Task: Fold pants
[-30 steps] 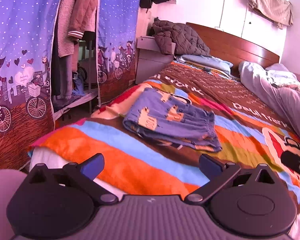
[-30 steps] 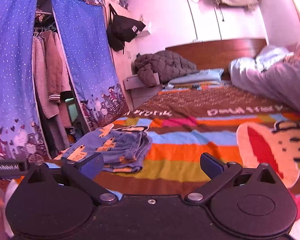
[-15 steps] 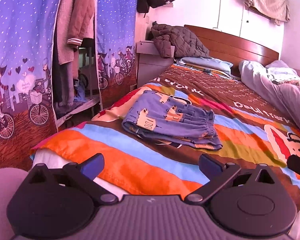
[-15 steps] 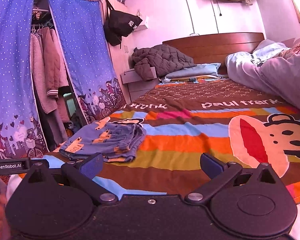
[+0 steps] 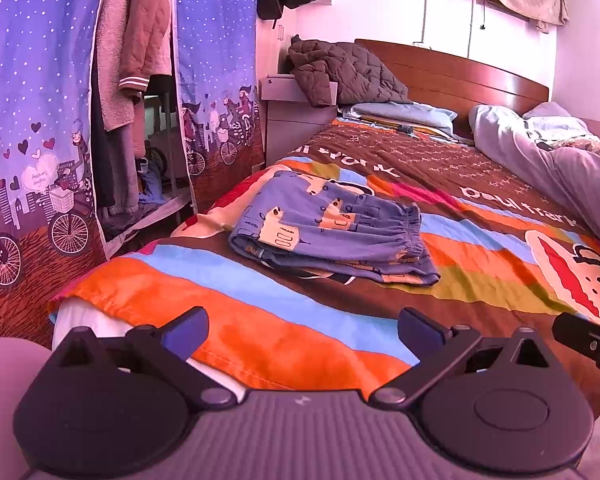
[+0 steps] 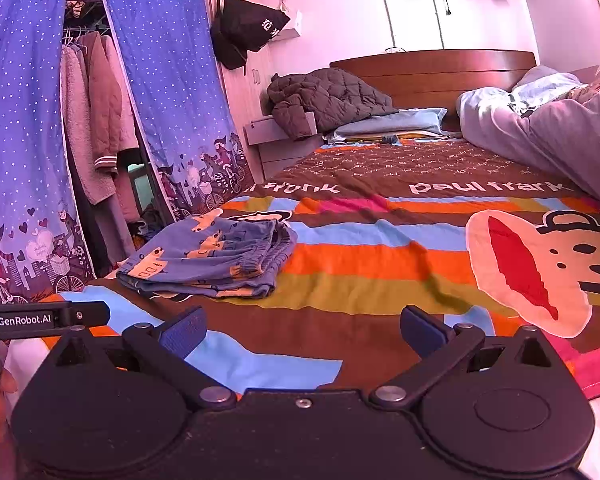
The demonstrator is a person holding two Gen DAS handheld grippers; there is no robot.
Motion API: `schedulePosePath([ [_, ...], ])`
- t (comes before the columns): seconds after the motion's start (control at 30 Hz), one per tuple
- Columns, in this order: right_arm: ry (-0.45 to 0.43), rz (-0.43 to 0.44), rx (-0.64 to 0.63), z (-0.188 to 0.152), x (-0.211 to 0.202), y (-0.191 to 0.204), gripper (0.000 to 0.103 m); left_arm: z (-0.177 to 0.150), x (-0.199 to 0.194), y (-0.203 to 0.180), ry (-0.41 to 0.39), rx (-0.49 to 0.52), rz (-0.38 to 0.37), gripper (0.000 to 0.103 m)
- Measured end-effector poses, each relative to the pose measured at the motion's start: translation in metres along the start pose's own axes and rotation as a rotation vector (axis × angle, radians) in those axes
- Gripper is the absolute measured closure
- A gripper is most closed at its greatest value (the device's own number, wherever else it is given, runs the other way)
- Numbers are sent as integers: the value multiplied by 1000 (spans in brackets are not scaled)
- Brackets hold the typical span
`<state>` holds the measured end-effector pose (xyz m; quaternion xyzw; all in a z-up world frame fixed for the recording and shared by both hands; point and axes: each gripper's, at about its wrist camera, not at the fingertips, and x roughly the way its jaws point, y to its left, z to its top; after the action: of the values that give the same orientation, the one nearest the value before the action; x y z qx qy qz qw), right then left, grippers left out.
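The left gripper (image 5: 302,330) has its jaws spread wide and empty above the near edge of the striped bedspread (image 5: 260,332); the right gripper (image 6: 302,330) is likewise wide apart, holding nothing. Bare bedspread lies between both and the pants (image 5: 332,228), which rest folded in a flat stack near the bed's left edge, well apart from either gripper. Beyond that edge hang blue wardrobe curtains (image 5: 36,92). A rumpled grey quilt (image 6: 552,136) fills the far right; a dark jacket (image 5: 340,70) sits by the headboard (image 5: 468,76).

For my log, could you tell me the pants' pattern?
Blue pants with cream cartoon prints; clearest in the left wrist view.
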<state>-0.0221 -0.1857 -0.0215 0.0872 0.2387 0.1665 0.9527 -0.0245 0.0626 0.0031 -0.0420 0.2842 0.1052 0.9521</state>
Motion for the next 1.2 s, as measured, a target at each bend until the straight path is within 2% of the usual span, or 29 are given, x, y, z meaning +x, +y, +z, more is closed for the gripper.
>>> schedulePosePath([
  [1.2,13,-24,20,0,2,-5,1,-1,2,0,-13,23,14,0],
])
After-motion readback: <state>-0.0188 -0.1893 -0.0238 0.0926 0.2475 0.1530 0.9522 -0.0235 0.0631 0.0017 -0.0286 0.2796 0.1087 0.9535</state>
